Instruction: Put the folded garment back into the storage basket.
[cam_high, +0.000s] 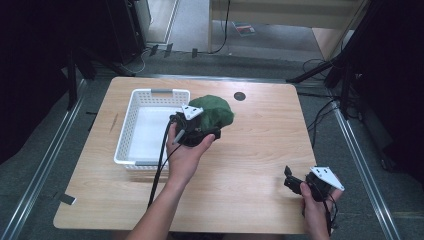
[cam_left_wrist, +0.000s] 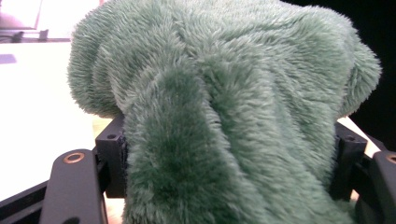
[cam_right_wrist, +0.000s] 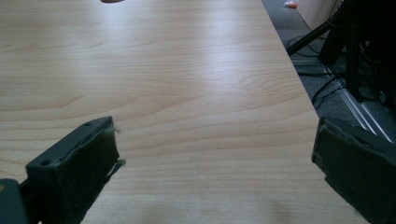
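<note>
Green plush cloth (cam_left_wrist: 224, 107) crowds the left gripper view, bunched between the two black jaws, which press into it from both sides; a thick fold runs down the middle toward the camera. That view gives the fur's nap and the grip itself, neither of which can be made out from above.

From the high view, the cloth (cam_high: 214, 111) is a rounded heap near the middle of the desk (cam_high: 260, 150), just right of the white basket (cam_high: 131, 107) and close to its right wall. Whether it touches the basket or rests on the desk I cannot tell. It has no clear long axis; the bulk lies on the far side of the left gripper (cam_high: 196, 131), which is held in the left hand (cam_high: 186, 152) and points away toward the far right.

At the near right corner of the desk the right hand (cam_high: 315, 200) holds the right gripper (cam_high: 290, 179), well apart from the cloth. In the right gripper view its jaws stand wide apart over bare wood, with nothing between them, and a few pale fibres cling to the left pad (cam_right_wrist: 91, 161). A dark round hole (cam_high: 239, 96) sits in the desk beyond the cloth.
</note>
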